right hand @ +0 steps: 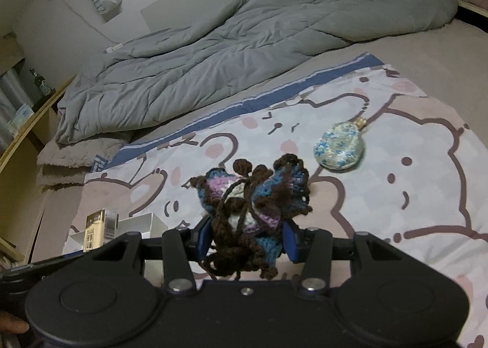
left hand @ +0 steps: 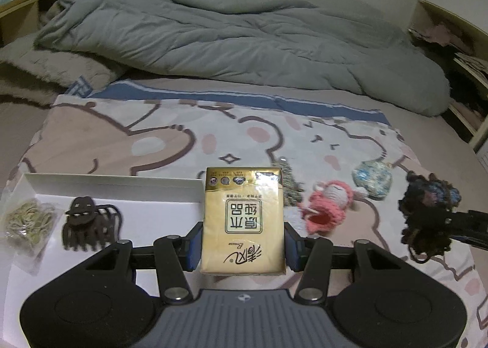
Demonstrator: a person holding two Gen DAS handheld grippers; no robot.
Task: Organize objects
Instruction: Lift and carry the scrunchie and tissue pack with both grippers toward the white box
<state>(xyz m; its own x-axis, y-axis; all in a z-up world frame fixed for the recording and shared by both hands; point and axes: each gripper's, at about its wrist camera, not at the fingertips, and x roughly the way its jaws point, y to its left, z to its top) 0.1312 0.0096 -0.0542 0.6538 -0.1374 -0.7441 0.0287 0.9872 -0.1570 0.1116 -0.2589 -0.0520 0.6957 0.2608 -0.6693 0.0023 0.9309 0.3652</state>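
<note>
— What sort of place is this?
— A home bedroom. A rumpled grey duvet [left hand: 231, 43] fills the upper frame across a bed, a cartoon bear sheet [left hand: 152, 134] lies below it, and wooden shelves [right hand: 21, 134] stand at far left.

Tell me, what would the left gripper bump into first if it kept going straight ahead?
Probably the patterned sheet. The left gripper, holding the gold tissue pack, points down toward it, though depth is unclear.

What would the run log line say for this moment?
left gripper: shut on tissue pack | right gripper: shut on crochet toy | white box: holds hair claw
</note>
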